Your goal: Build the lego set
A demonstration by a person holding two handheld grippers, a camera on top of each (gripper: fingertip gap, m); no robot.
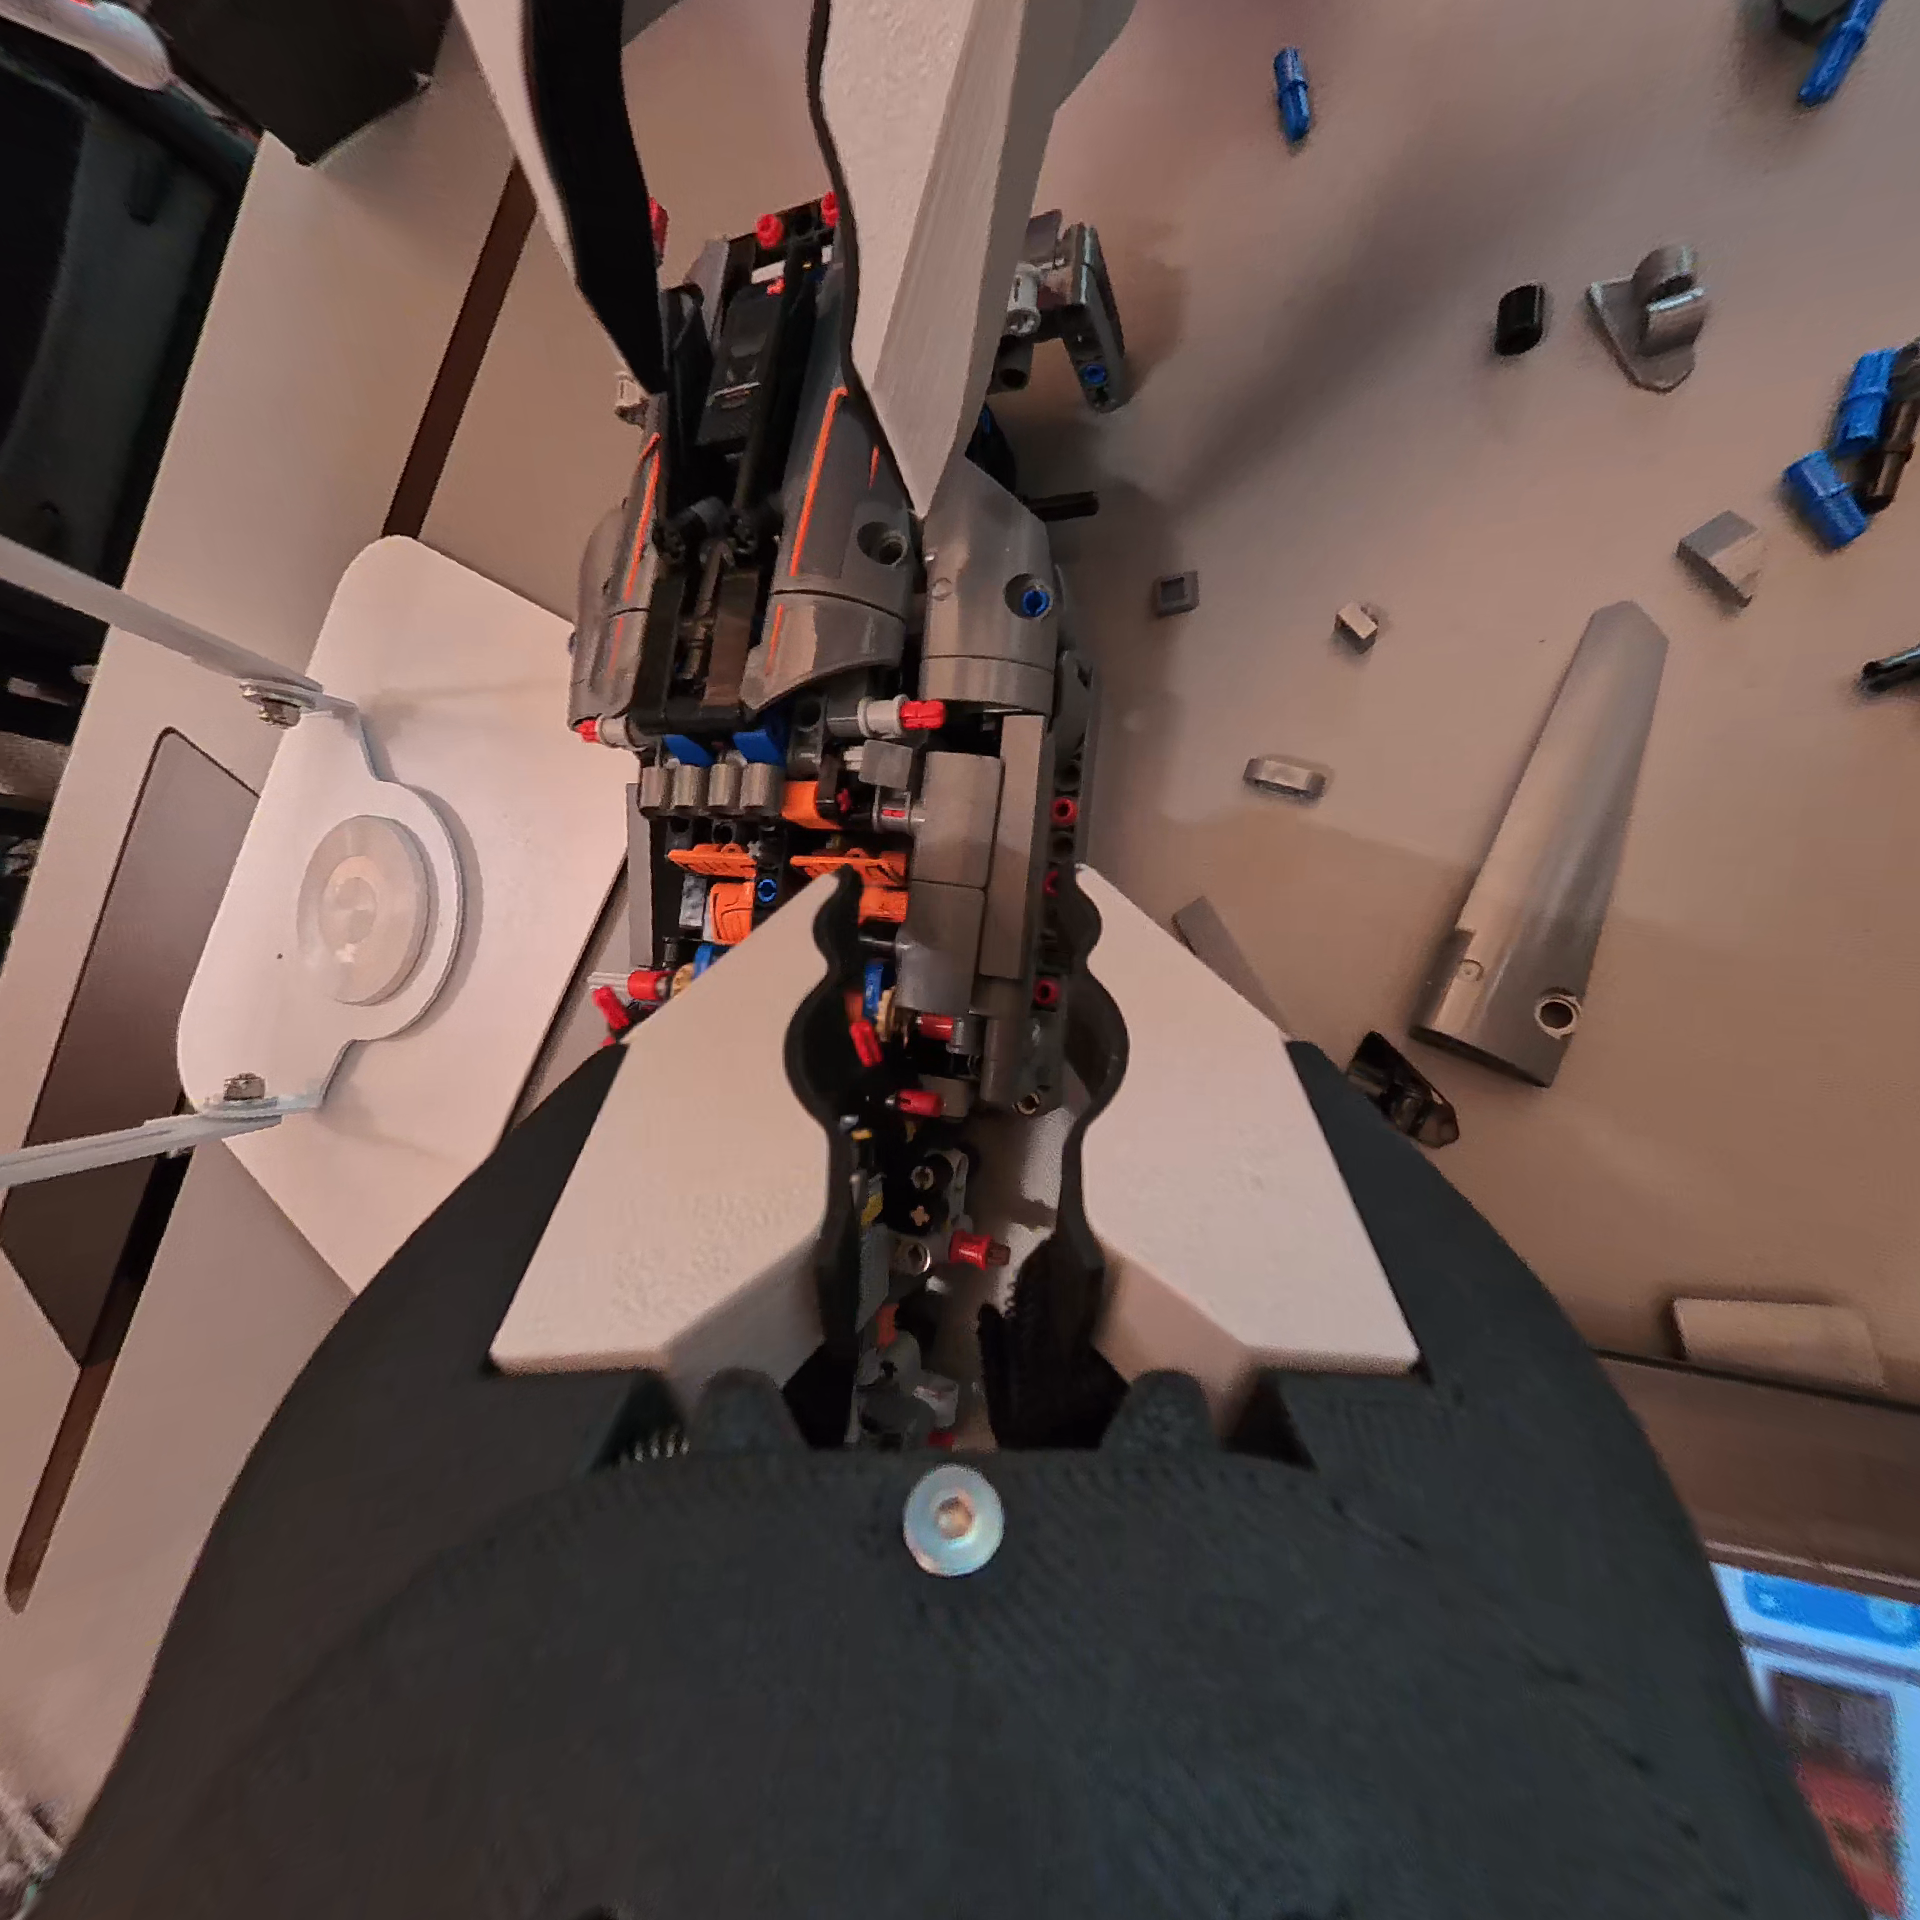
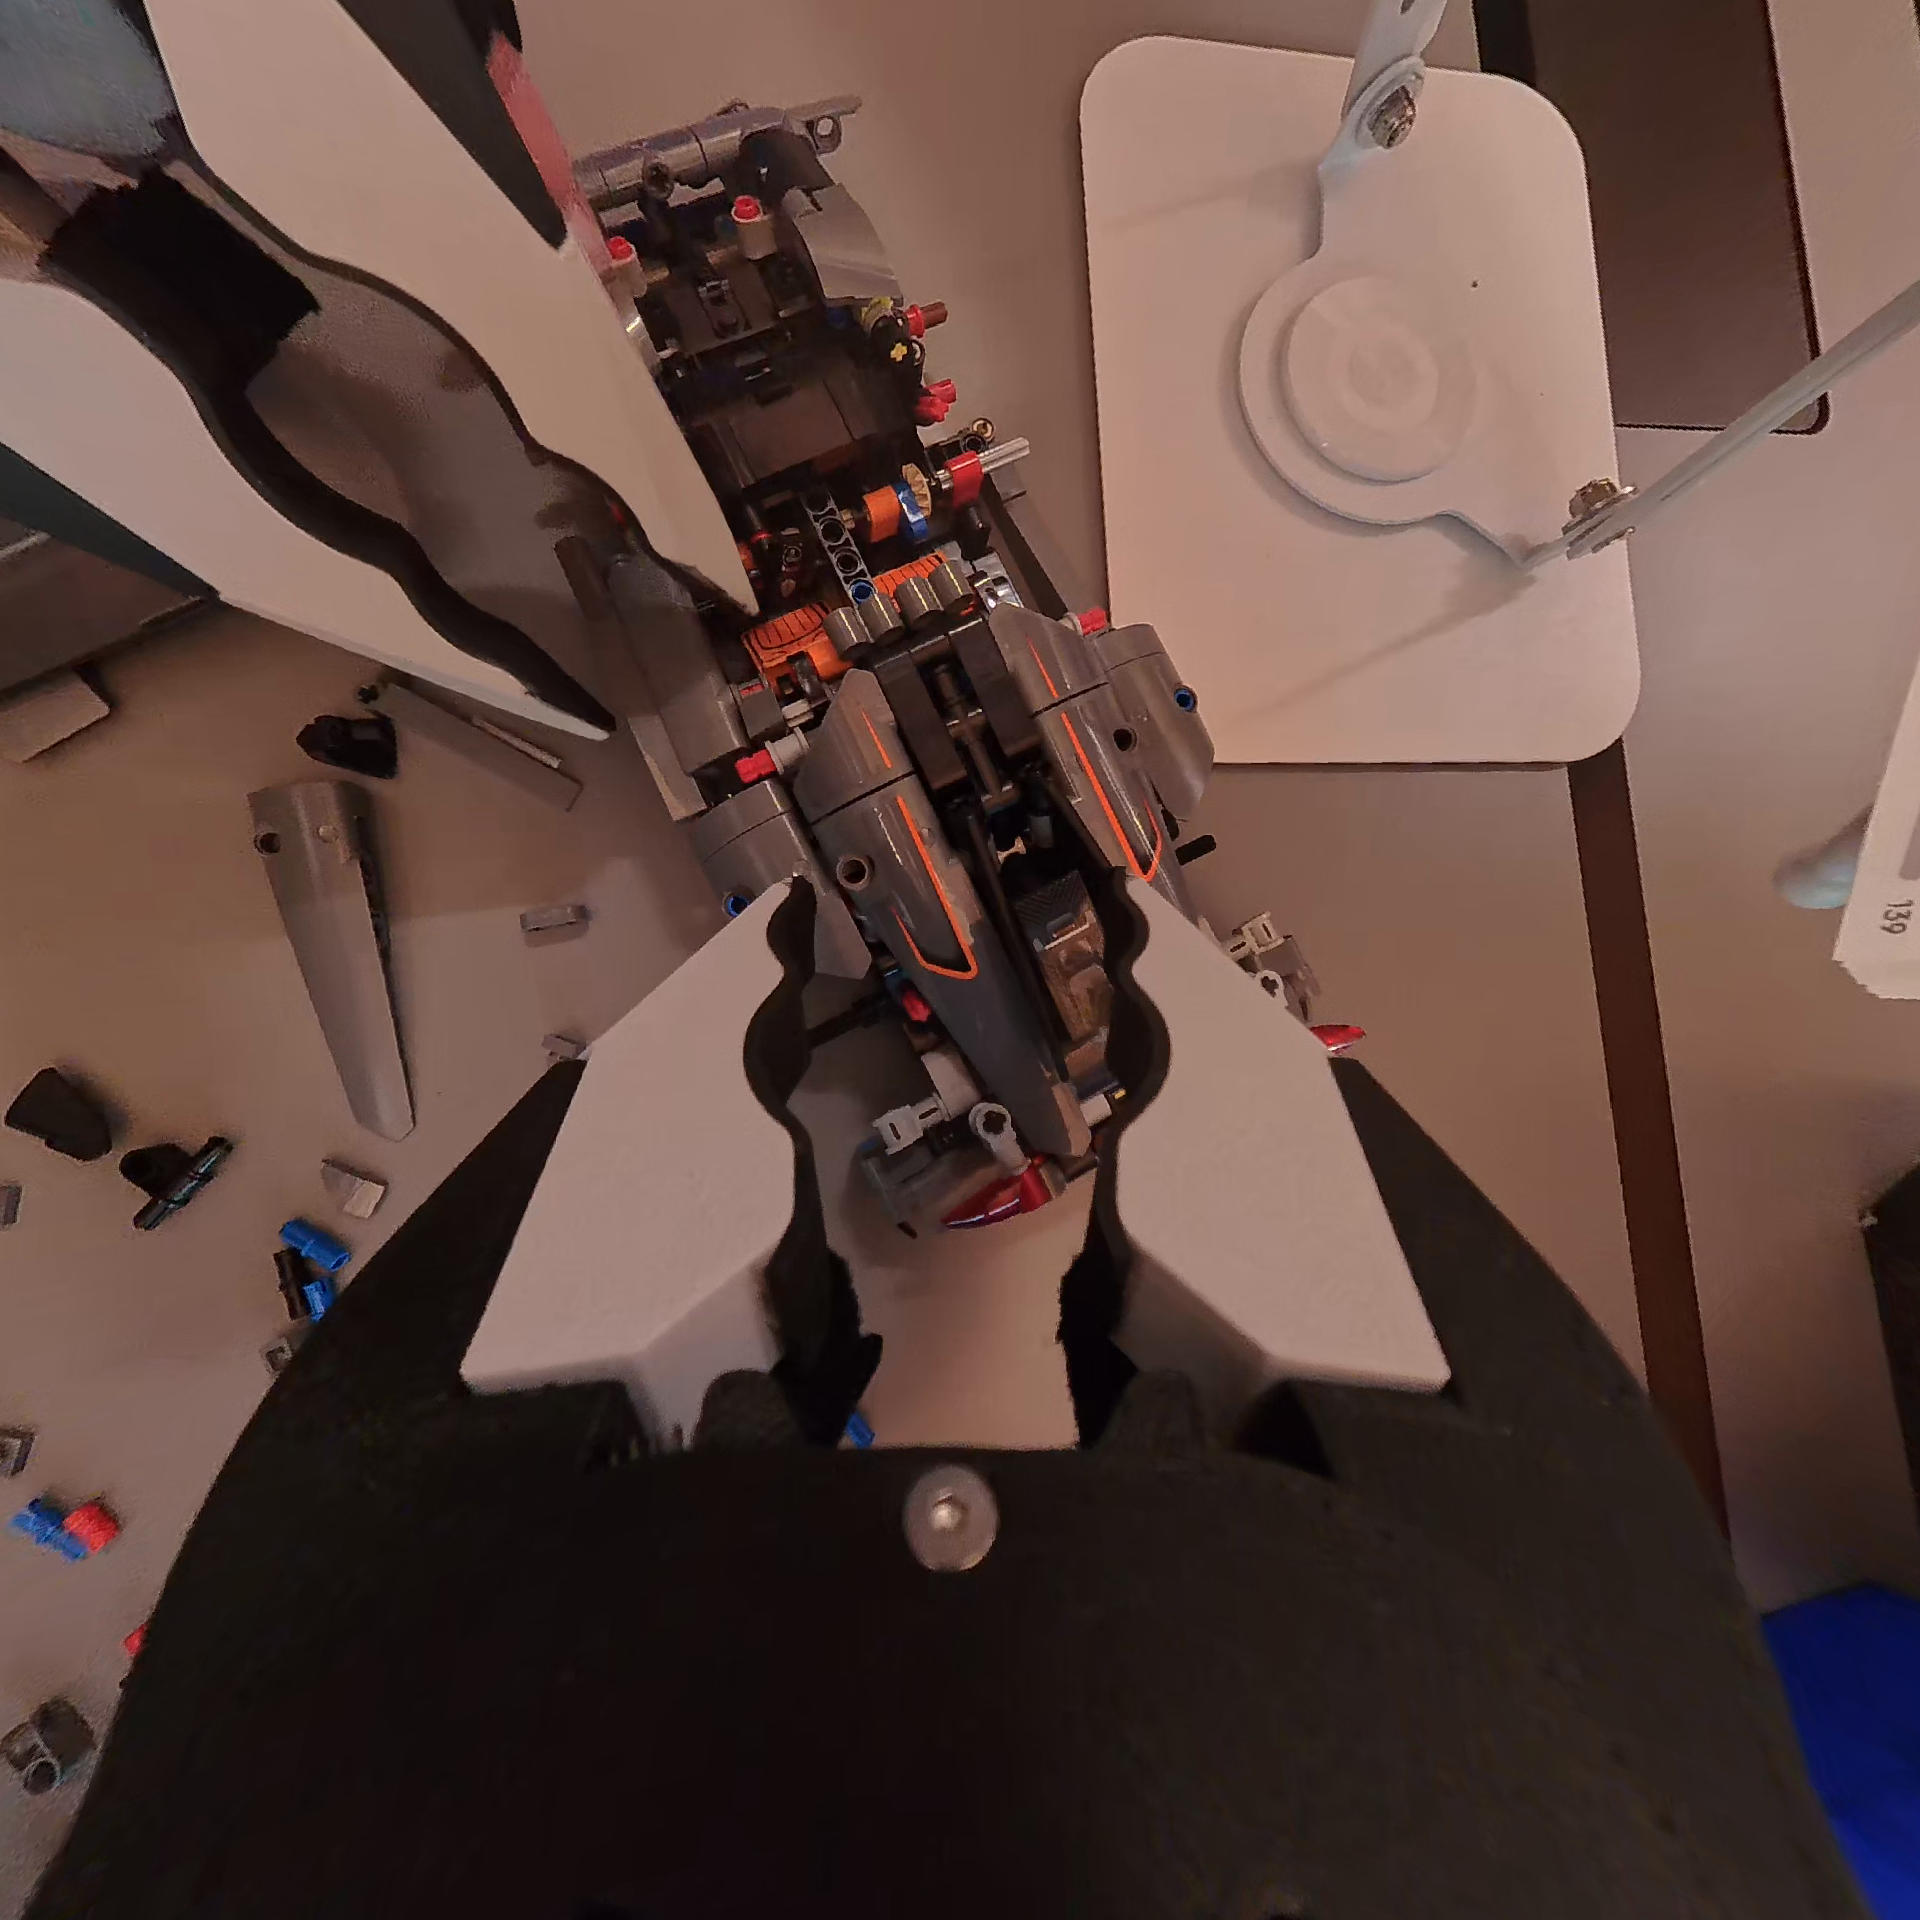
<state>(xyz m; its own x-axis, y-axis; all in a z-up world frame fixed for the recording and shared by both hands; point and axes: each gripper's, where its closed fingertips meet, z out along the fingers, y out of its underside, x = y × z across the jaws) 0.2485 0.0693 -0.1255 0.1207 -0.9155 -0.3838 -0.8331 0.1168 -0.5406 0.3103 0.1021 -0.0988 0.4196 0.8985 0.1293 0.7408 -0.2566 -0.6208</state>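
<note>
nearest to us, the left tool (image 1: 956,883) straddles one end of the half-built lego model (image 1: 810,644), its jaws parted around the grey side beam and the red pins there; whether the pads actually press the model we cannot tell. the right tool (image 2: 961,904) comes at the opposite end, jaws likewise apart on either side of the dark nose panels with orange stripes, and again we cannot see firm contact. the model lies on the worktop (image 1: 1351,416) with its long axis running straight from one tool to the other, so we judge that any coming move turns on steadying it lengthwise, both tools being about equally close.

farther out, loose parts lie beside the model, on the same side of it in both views: a long grey tapered panel (image 1: 1538,852), small grey tiles, blue pins (image 1: 1291,91) and black connectors. on the model's other side sits a white stand base (image 2: 1351,416) with metal arms, near the model's flank and likely to crowd a sideways swing.
</note>
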